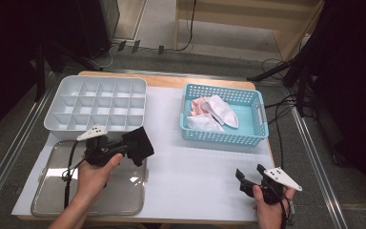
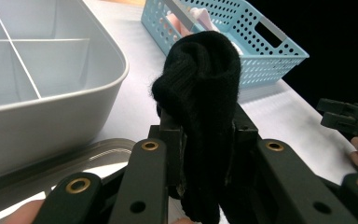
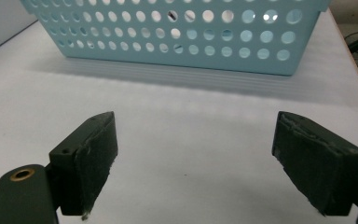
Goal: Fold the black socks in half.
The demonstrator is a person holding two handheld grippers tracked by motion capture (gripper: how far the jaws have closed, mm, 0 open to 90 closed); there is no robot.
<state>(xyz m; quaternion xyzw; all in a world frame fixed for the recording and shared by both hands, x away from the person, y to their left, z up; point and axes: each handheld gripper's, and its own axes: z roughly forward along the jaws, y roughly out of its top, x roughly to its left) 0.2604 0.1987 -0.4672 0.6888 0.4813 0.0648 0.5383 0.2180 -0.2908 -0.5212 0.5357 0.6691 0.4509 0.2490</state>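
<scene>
1. The left gripper [image 1: 132, 145] is clamped on a bundled black sock [image 2: 200, 93], its jaws pressing the knit from both sides so the roll stays together. It is held above the near-left of the table, over the edge of a clear tray [image 1: 52, 191].
2. The right gripper [image 3: 193, 163] has its jaws wide apart with nothing between them; it hovers low over the white table cover [image 1: 195, 176], probably free to fetch another piece.
3. Just beyond the sock sits a grey divided organiser [image 1: 96, 102], its compartments empty, which suggests the sock is meant for one of them.
4. At the far right stands a blue perforated basket [image 1: 259, 119] holding pale socks [image 1: 213, 113], white and pinkish; how many is hard to tell. It appears to be the supply pile.
</scene>
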